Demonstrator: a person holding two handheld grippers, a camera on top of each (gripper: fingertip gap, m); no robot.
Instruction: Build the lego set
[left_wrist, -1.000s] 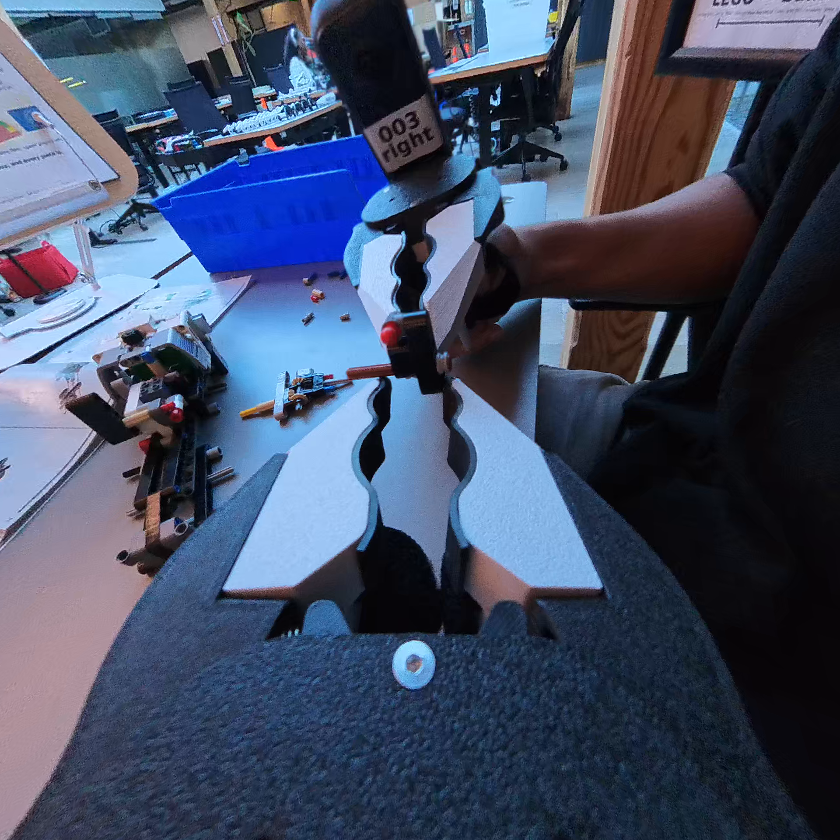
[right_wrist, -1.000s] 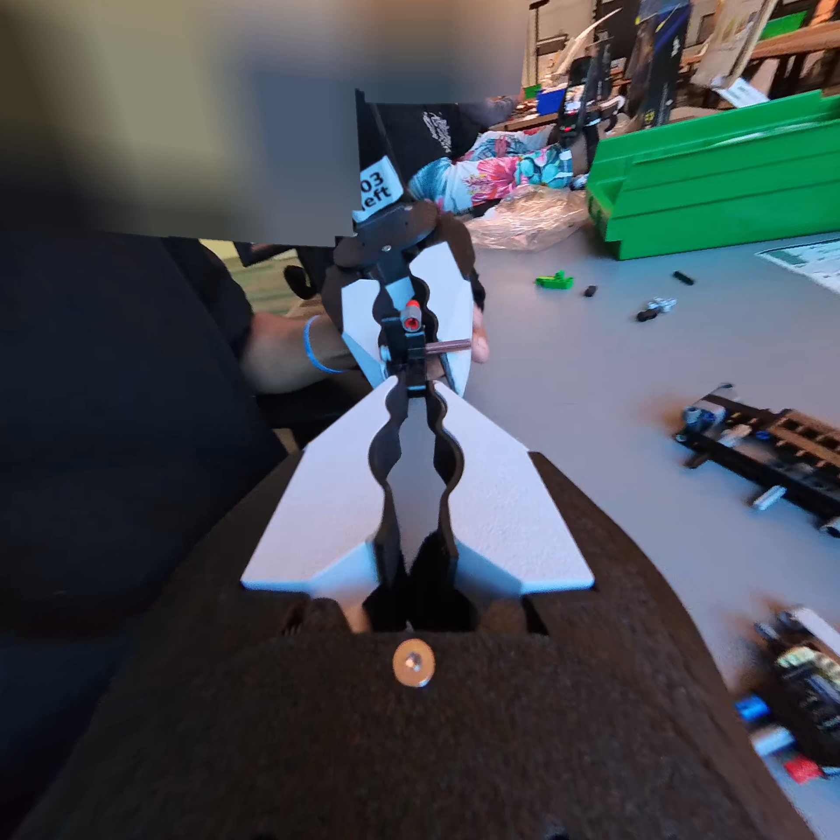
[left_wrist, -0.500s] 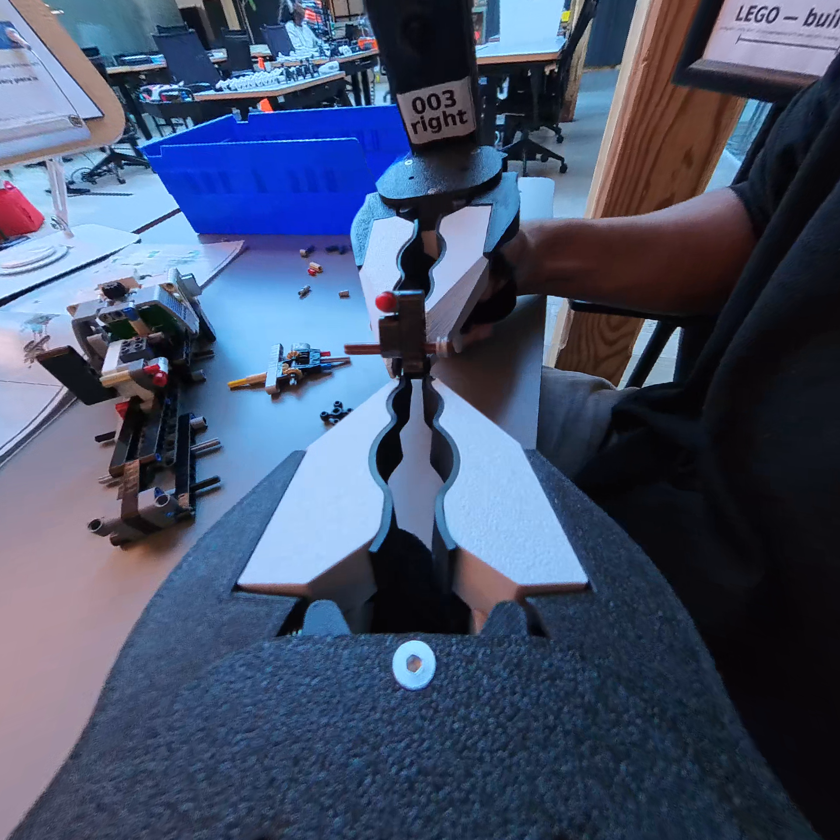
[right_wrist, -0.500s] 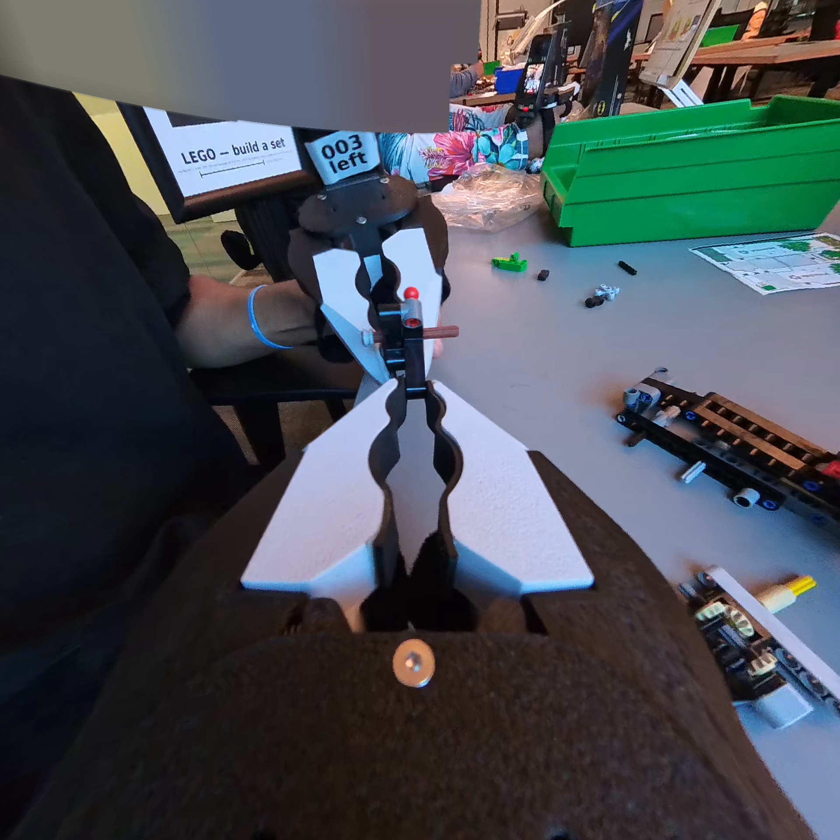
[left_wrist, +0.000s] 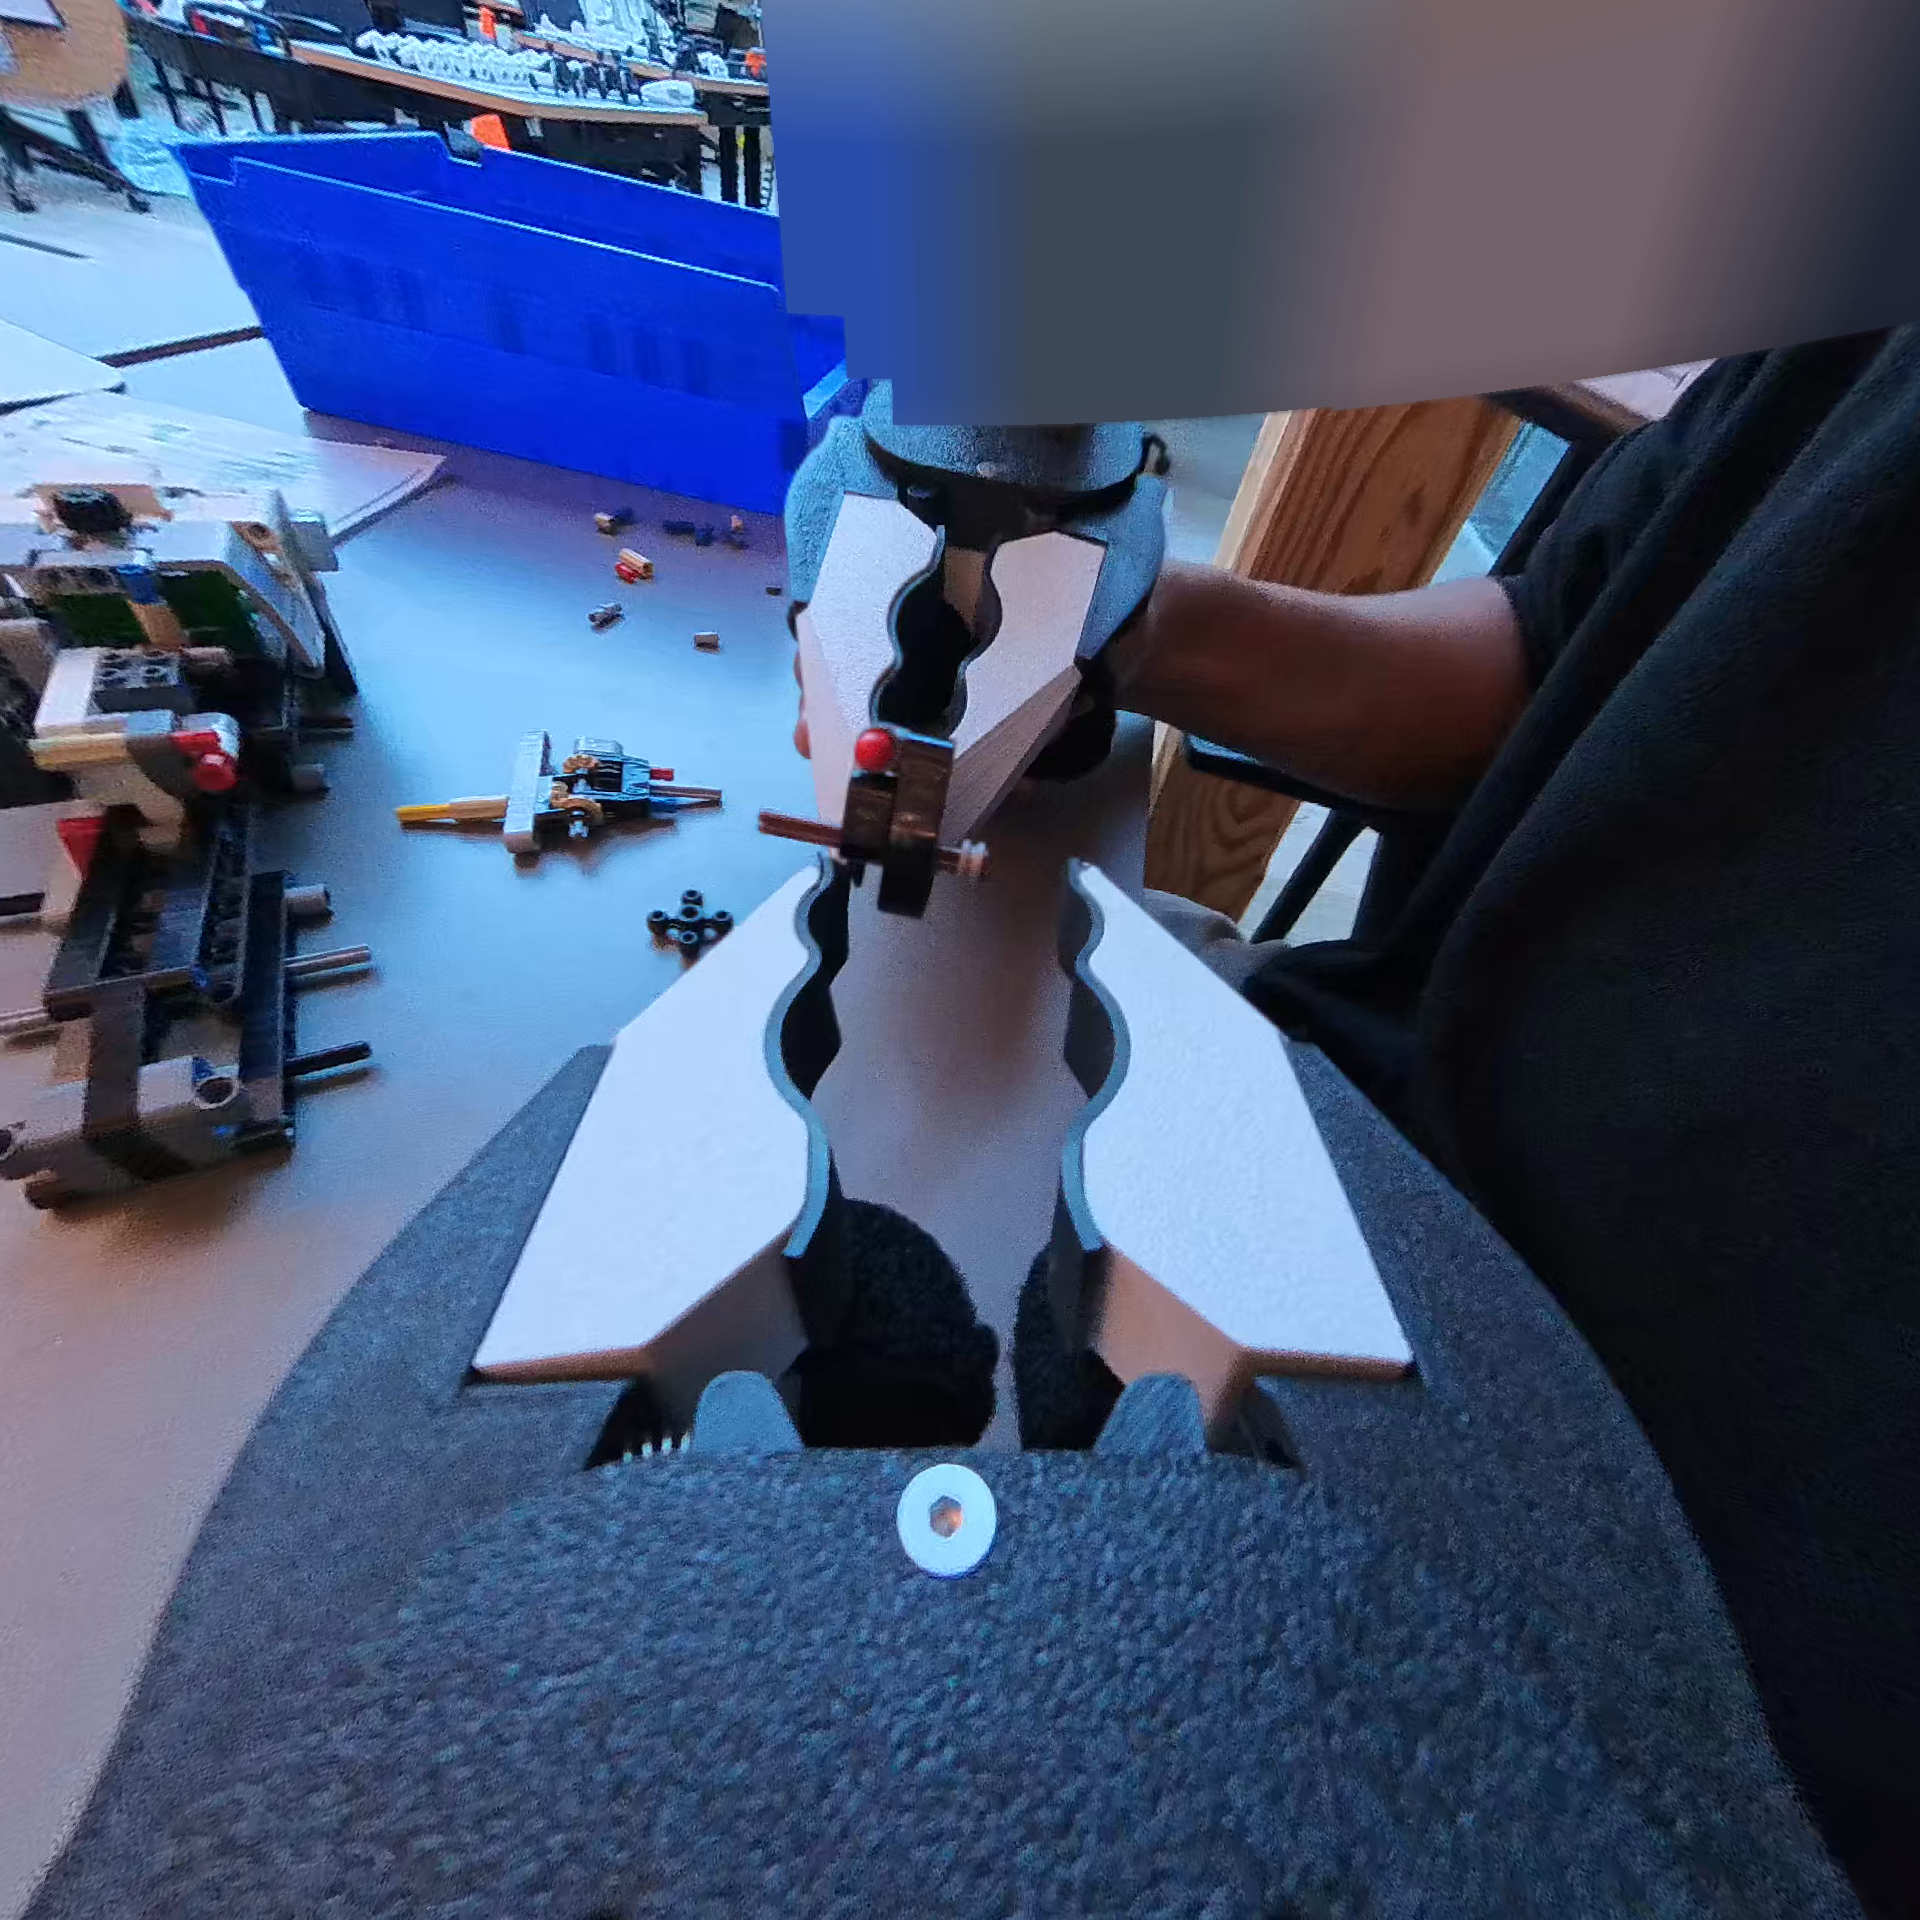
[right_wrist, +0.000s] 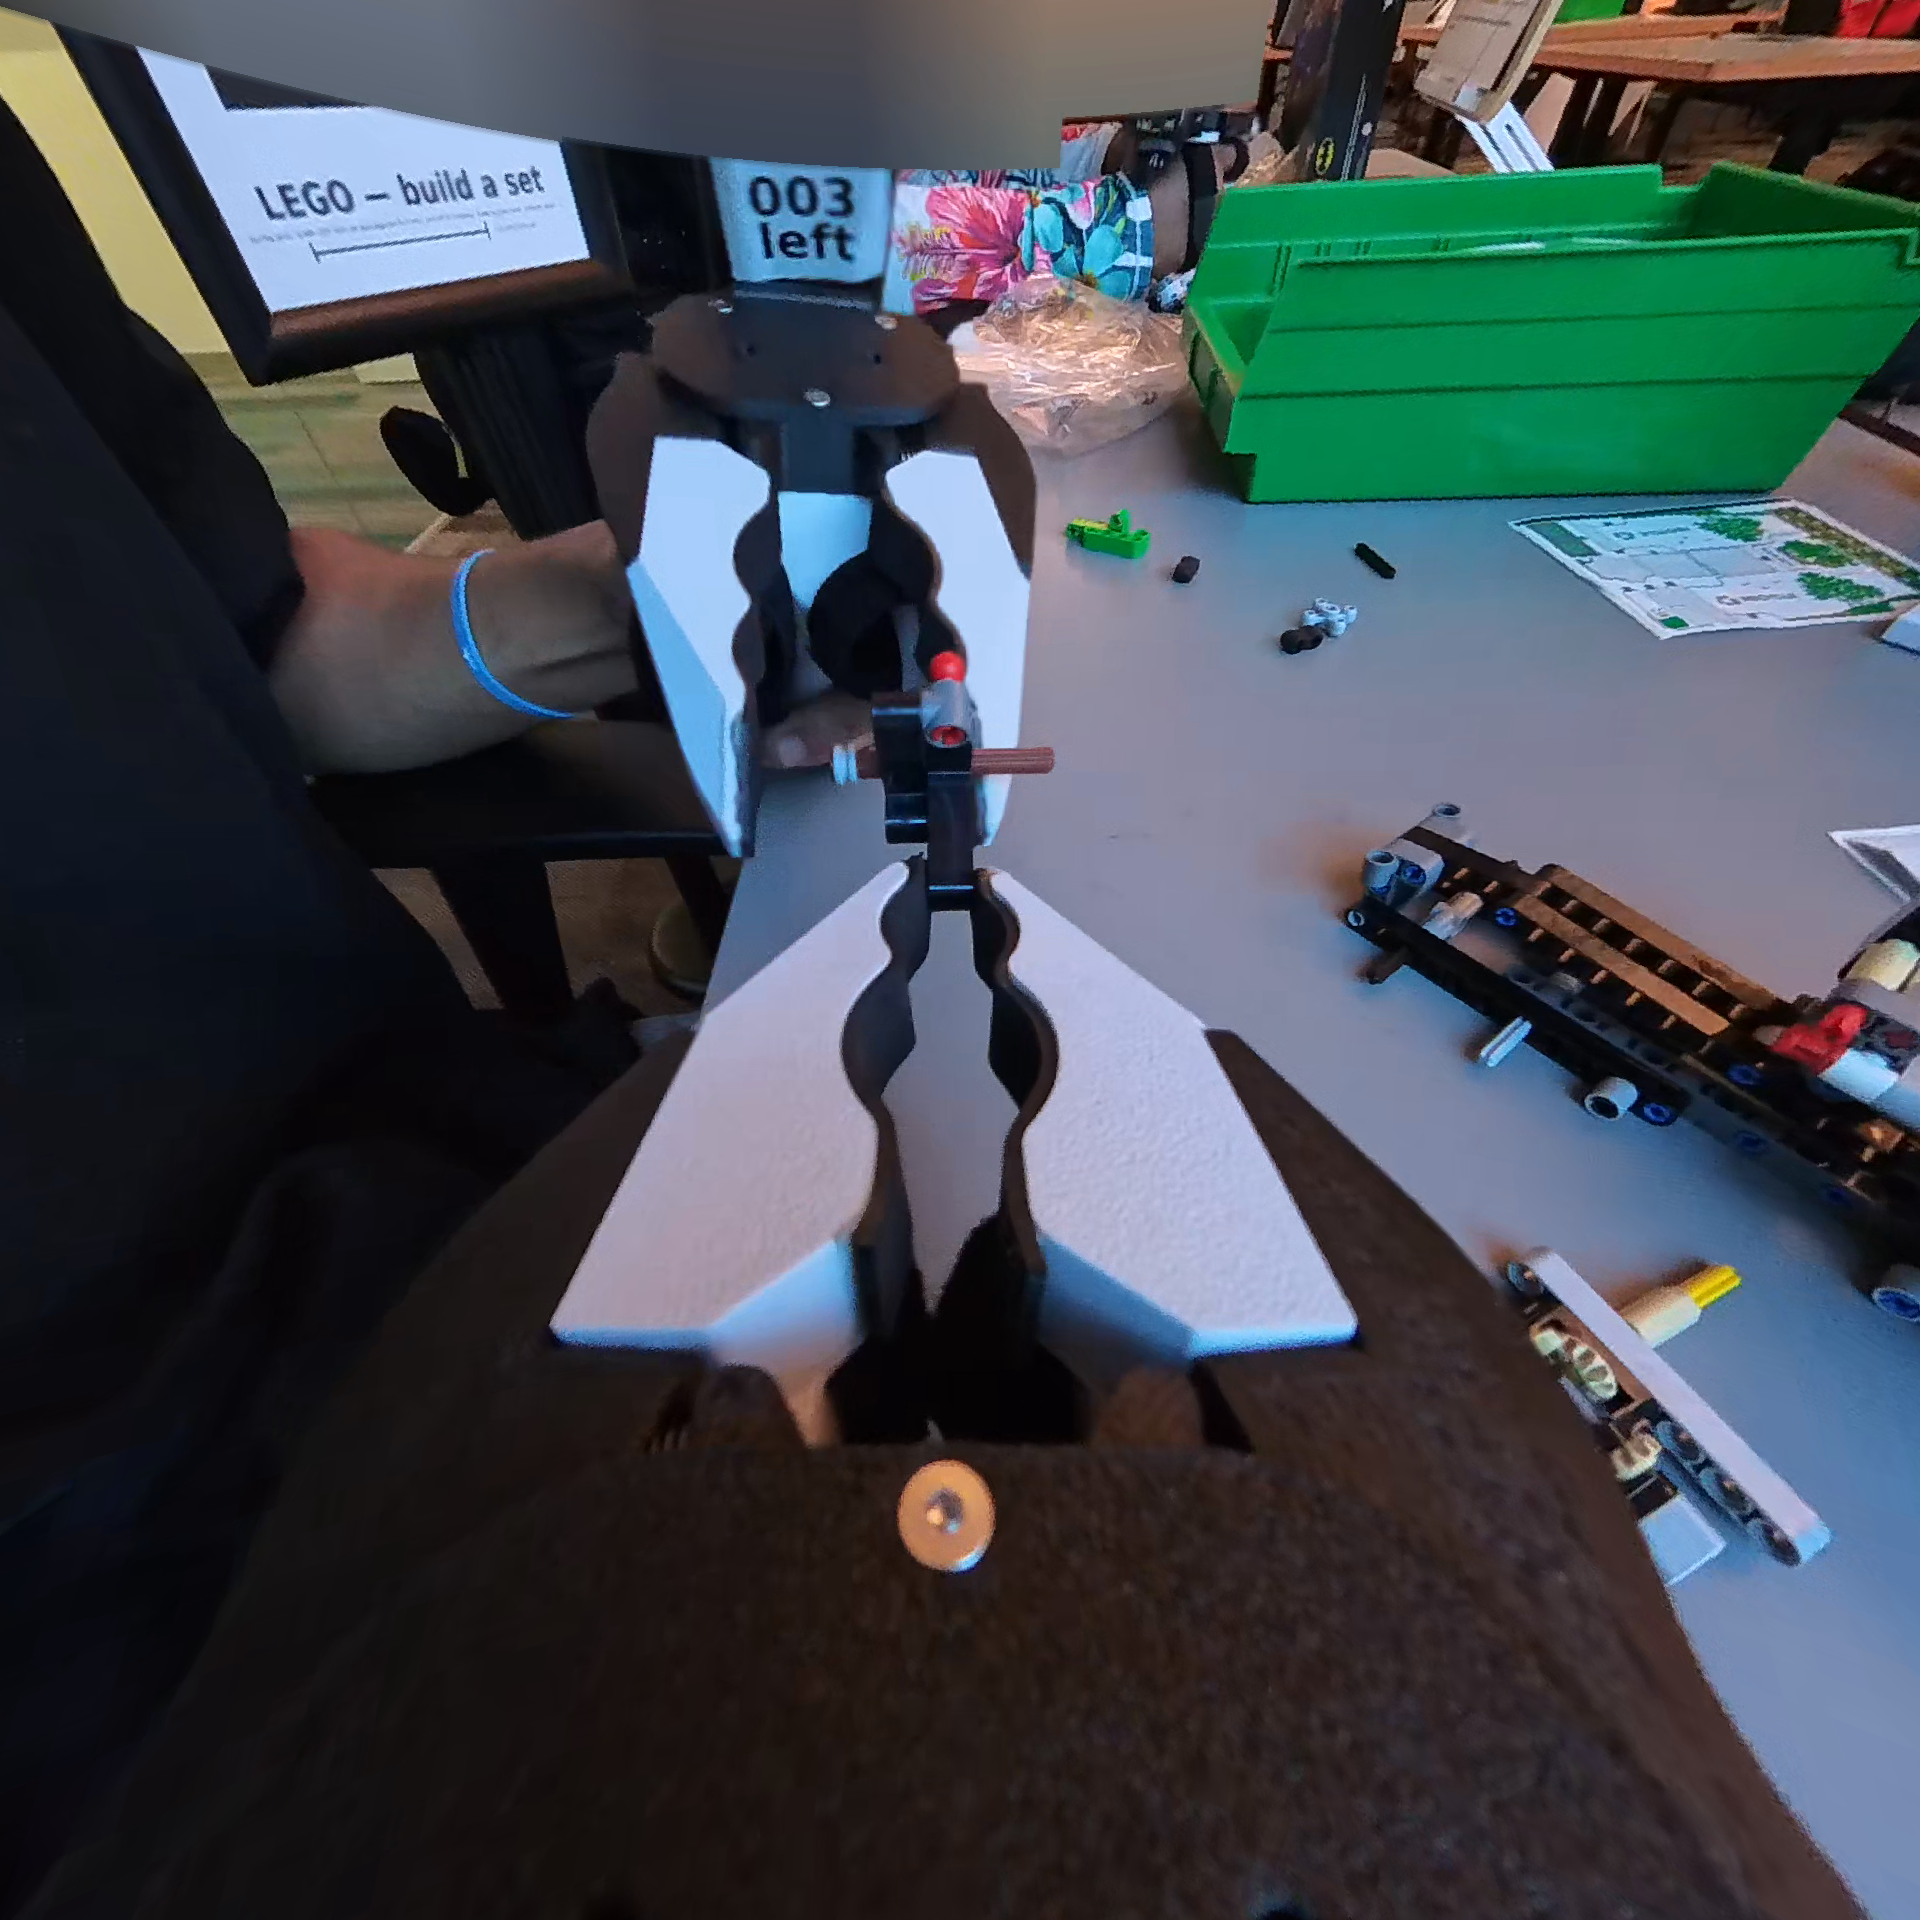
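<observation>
Viewing left to right, we note the small black lego piece, red-knobbed with a brown axle, above the table edge; right gripper clenched on it, left gripper released, facing it.

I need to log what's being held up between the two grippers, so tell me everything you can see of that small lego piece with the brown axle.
The small lego assembly is a black plastic connector block with a grey piece and red pins on top. A brown axle runs crosswise through it, ending in a white tip. It is held upright in the air above the table edge. The right gripper is shut on its lower black end; the left gripper is open, its jaws apart of it.
</observation>
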